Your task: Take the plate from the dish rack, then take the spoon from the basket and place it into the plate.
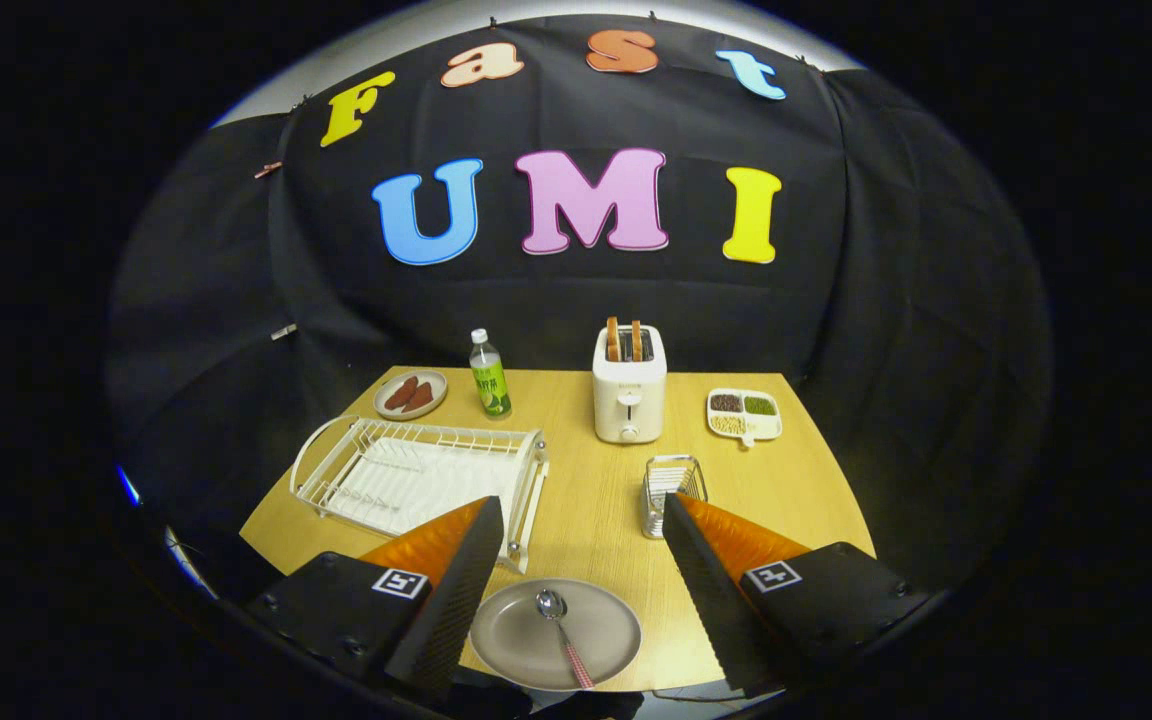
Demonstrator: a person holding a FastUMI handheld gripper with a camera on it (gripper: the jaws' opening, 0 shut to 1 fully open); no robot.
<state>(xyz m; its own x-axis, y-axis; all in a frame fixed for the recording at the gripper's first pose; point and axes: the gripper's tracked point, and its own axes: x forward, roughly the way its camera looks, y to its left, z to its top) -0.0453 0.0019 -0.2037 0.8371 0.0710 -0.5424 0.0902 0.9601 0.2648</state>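
A grey plate (pixel 516 640) lies flat on the wooden table near its front edge, low between my two fingers. A metal spoon (pixel 562 620) with a red-and-white handle rests in it, bowl pointing away from me. My gripper (pixel 581 510) hangs above the plate, open wide, with nothing between the fingers. The white wire dish rack (pixel 416 475) stands beyond my left finger with no dishes in it. A small metal wire basket (pixel 671 488) stands just beyond my right fingertip; I see nothing inside it.
A white toaster (pixel 629 398) with two slices stands mid-table at the back. A green-labelled bottle (pixel 489 375) and a small plate of brown food (pixel 410 394) are at the back left. A divided snack tray (pixel 744 414) sits at the back right.
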